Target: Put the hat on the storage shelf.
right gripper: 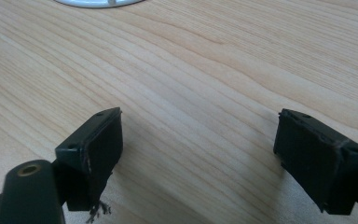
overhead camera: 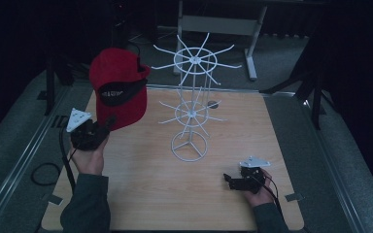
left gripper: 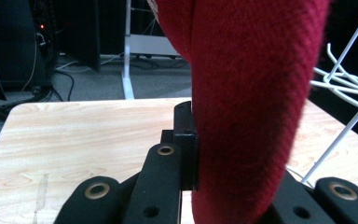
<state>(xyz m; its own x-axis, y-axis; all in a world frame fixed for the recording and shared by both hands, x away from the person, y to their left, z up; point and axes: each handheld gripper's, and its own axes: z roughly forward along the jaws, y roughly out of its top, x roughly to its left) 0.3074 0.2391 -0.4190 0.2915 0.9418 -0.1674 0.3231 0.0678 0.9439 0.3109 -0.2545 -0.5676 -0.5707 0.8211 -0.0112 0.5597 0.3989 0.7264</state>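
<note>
A red cap [overhead camera: 119,87] with a black strap at its back is held up above the table's left side. My left gripper [overhead camera: 108,124] is shut on the cap's lower edge. In the left gripper view the red knit fabric [left gripper: 247,112] is clamped between the jaws, with one black pad [left gripper: 186,140] pressed against it. A white wire display stand [overhead camera: 190,97] with two tiers of hooks stands in the middle of the table, to the right of the cap. My right gripper [overhead camera: 229,180] rests low over the table's right front; its jaws stand wide apart over bare wood [right gripper: 200,116].
The wooden table [overhead camera: 141,194] sits on grey floor. A metal table frame [overhead camera: 218,24] stands behind it. The stand's round base [overhead camera: 189,145] lies between the two hands. A black cable loops off the table's left edge [overhead camera: 43,172].
</note>
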